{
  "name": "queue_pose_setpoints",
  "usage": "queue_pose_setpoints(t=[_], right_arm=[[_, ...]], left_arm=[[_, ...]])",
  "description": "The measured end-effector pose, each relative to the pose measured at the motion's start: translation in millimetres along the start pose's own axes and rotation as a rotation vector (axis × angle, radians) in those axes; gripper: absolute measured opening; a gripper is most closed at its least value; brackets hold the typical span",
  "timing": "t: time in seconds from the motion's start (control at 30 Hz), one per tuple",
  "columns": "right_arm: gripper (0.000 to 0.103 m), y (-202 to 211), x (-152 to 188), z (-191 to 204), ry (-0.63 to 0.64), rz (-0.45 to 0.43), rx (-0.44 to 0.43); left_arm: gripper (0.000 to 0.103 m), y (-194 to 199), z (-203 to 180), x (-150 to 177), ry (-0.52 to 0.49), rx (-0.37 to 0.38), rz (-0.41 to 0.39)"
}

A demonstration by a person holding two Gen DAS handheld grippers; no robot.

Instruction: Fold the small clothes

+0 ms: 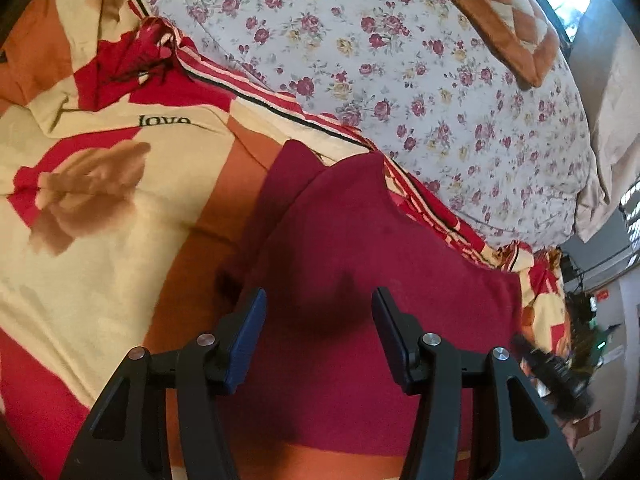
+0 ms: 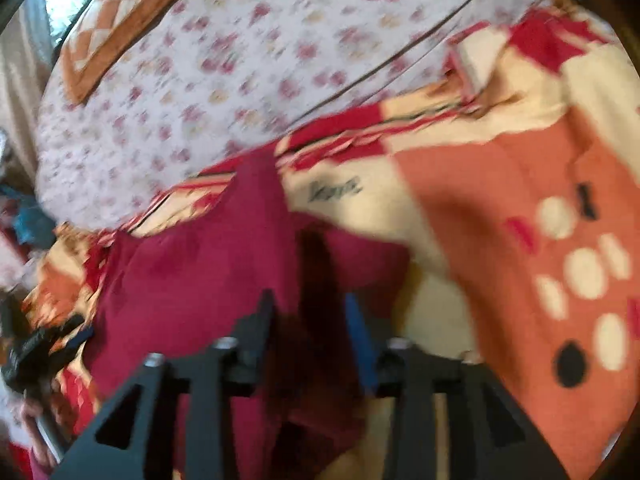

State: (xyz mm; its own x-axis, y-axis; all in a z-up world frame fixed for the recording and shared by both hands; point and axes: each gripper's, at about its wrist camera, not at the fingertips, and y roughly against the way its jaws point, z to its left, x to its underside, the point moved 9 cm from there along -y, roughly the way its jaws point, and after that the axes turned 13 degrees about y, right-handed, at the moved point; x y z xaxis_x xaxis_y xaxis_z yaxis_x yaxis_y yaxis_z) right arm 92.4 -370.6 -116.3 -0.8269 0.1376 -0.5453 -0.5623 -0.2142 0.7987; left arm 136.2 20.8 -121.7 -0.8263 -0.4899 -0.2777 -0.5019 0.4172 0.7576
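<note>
A dark red garment [image 1: 360,240] lies spread on a patterned blanket [image 1: 100,200]. Seen from the left wrist, my left gripper [image 1: 320,300] hovers just over the garment's middle. Its jaws are open and the blue pads [image 1: 248,332] have nothing between them. The right wrist view is blurred. In it the garment [image 2: 192,280] lies below my right gripper [image 2: 310,304], and a dark raised fold of it stands between the fingers. The blur hides whether the pads press on the fold. At the left edge the other gripper [image 2: 32,352] shows in a hand.
The cream, orange and red blanket [image 2: 520,200] covers the near part of a bed. Beyond it lies a white floral sheet [image 1: 400,60] with an orange checked pillow [image 1: 500,12]. Past the bed's edge are a curtain [image 1: 616,120] and room clutter [image 1: 588,312].
</note>
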Motion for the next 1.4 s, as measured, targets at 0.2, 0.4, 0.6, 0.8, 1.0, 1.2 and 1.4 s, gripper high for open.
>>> queue_pose_setpoints(t=[0.2, 0.4, 0.6, 0.8, 1.0, 1.2, 1.4], right_arm=[[0.044, 16.8, -27.6, 77.5, 0.214, -0.056, -0.088], [0.044, -50.7, -27.7, 196.0, 0.504, 0.063, -0.190], [0.044, -126.1, -29.8, 261.7, 0.617, 0.161, -0.188], [0.043, -164.0, -47.8, 295.2, 0.669, 0.148, -0.124], [0.043, -199.7, -57.1, 306.9, 0.636, 0.186, -0.087], [0.045, -174.0, -58.7, 308.7, 0.540, 0.150, -0.169], [0.050, -188.0, -42.3, 311.2, 0.588, 0.239, -0.132]], left_arm=[[0.034, 0.2, 4.4, 10.4, -0.021, 0.017, -0.025], [0.034, -5.6, 8.9, 15.4, -0.026, 0.033, -0.036], [0.034, -8.8, 8.7, 18.9, -0.069, 0.039, -0.052], [0.034, -11.1, 6.9, 19.2, -0.107, 0.046, -0.052], [0.034, -11.7, 7.6, 17.2, -0.109, 0.064, -0.046], [0.034, -10.1, 9.0, 17.0, -0.091, 0.083, -0.035], [0.034, -9.0, 9.3, 17.1, -0.095, 0.092, -0.037]])
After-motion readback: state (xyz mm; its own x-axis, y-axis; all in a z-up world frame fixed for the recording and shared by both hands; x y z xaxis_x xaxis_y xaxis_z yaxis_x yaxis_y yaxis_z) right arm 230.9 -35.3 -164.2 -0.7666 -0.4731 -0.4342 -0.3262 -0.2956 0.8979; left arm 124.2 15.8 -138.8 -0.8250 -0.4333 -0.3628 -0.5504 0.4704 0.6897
